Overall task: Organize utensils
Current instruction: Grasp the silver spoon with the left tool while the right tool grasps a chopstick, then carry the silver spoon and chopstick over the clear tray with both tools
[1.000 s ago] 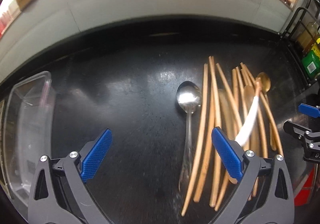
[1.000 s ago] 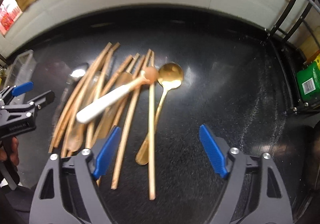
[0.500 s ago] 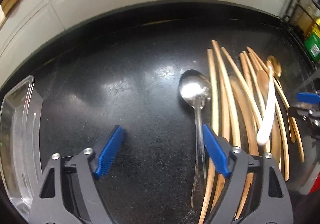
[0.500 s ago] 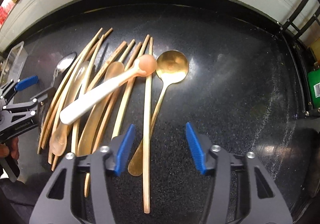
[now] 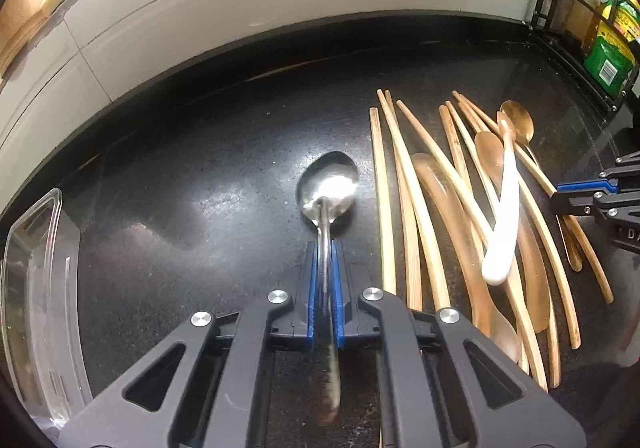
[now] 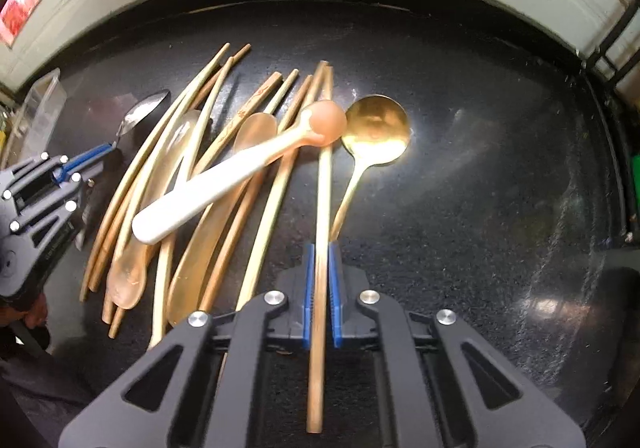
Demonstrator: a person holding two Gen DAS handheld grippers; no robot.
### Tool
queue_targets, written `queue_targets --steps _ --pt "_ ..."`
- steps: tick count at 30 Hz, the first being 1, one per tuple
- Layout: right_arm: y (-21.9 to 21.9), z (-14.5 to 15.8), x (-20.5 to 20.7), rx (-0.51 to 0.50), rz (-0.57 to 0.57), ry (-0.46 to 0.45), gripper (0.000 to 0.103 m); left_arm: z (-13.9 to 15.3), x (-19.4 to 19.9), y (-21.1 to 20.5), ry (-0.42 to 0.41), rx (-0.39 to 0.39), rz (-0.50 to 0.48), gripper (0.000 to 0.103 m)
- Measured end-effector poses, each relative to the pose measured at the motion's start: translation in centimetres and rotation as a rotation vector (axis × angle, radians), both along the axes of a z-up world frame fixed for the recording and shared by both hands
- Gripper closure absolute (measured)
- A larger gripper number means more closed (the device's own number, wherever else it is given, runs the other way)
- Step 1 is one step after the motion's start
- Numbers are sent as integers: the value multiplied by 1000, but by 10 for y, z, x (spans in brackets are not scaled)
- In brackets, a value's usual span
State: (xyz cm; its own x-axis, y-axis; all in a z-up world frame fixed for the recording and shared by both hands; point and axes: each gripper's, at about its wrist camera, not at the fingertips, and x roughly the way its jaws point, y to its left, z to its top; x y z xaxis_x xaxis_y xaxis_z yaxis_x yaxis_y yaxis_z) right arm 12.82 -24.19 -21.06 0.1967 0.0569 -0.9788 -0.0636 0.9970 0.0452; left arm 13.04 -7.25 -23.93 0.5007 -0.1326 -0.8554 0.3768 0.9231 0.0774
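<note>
My left gripper (image 5: 325,248) is shut on the handle of a silver spoon (image 5: 328,188) whose bowl points away over the black counter. My right gripper (image 6: 321,252) is shut on a wooden chopstick (image 6: 323,184) at the right edge of the pile. The pile holds several wooden chopsticks (image 6: 176,152), wooden spoons (image 6: 224,216), a white-handled spoon (image 6: 224,180) lying across them, and a gold spoon (image 6: 376,132) just right of the held chopstick. The left gripper also shows in the right wrist view (image 6: 86,158), with the silver spoon (image 6: 144,112) in it.
A clear plastic container (image 5: 36,288) stands at the left edge of the counter. A black wire rack (image 5: 576,8) with a green package (image 5: 608,64) stands at the far right. A white tiled wall runs along the back.
Both grippers moved forward and down and closed. The left took hold of the silver spoon's handle, the right took hold of a chopstick.
</note>
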Motion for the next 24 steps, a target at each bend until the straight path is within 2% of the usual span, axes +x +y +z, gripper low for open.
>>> queue_targets --steps 3,11,18,24 --pt "-6 10 1 18 -17 -23 96 3 8 0 27 -3 16 97" --pt "-5 49 -4 -2 -37 -120 96 34 18 6 -23 0 42 97" --pt "-17 90 -24 4 -78 -211 96 82 3 22 -57 -40 96 97" --pt "-2 130 -45 45 -56 -282 96 129 -20 35 -54 -57 180 97"
